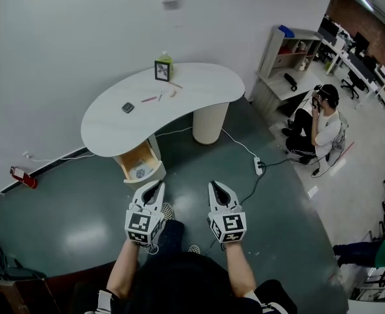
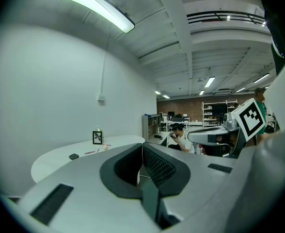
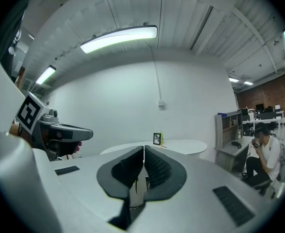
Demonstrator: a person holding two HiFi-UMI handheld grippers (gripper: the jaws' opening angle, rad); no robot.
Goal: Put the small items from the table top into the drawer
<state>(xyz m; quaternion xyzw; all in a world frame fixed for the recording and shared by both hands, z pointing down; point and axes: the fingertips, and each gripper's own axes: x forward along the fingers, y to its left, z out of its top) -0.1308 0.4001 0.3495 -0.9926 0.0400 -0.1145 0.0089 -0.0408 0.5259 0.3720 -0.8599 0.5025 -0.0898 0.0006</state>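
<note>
Head view: the left tool (image 1: 154, 188) and the right tool (image 1: 217, 187) are held side by side over the dark green floor (image 1: 81, 221), well apart from the white curved desk (image 1: 107, 133). In the left gripper view the left tool is seen clenched, its jaws met at the tips with nothing between them. In the right gripper view the right tool is likewise clenched and nothing is gripped. The small items are all found on the desk top: a dark flat item (image 1: 128, 108) towards the left, a red pen (image 1: 148, 99) and a second thin stick (image 1: 160, 95) near the middle, and a small pale item (image 1: 173, 93) just beside them. A picture frame (image 1: 162, 70) is stood upright near the wall, with a green bottle (image 1: 165, 57) just behind it. The drawer (image 1: 131, 154) under the desk's front edge is pulled open towards the tools. A person (image 1: 320, 123) is seated on the floor at the right, near a shelf unit (image 1: 287, 61).
</note>
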